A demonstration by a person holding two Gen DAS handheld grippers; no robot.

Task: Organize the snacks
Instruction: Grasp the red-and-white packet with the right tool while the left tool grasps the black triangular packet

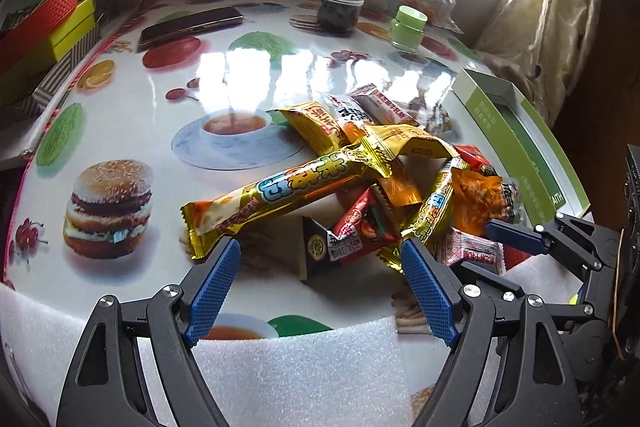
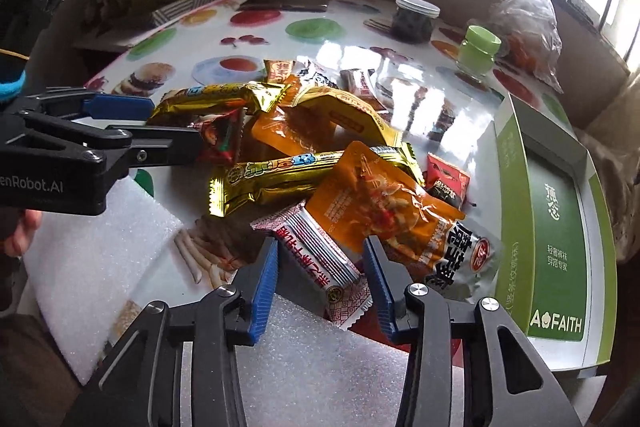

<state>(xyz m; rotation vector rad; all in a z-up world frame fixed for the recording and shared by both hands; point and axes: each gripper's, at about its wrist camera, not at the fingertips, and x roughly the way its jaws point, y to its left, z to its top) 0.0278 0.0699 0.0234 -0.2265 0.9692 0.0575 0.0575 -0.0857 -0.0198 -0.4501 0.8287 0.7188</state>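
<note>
The snack pile (image 1: 372,187) lies on the table (image 1: 160,99) toward its right edge, just beside the green box (image 2: 556,211). The left gripper (image 1: 320,259) is spread wide at the pile's near side, holding nothing. The right gripper (image 2: 322,263) is half spread around a white-red packet (image 2: 320,259); whether its pads press it, I cannot tell.

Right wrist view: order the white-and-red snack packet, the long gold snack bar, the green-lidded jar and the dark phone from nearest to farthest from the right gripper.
1. White-and-red snack packet: between the right gripper's open fingers.
2. Long gold snack bar: mid-pile, just beyond.
3. Green-lidded jar: far right of the table.
4. Dark phone: far edge, left of centre.
</note>
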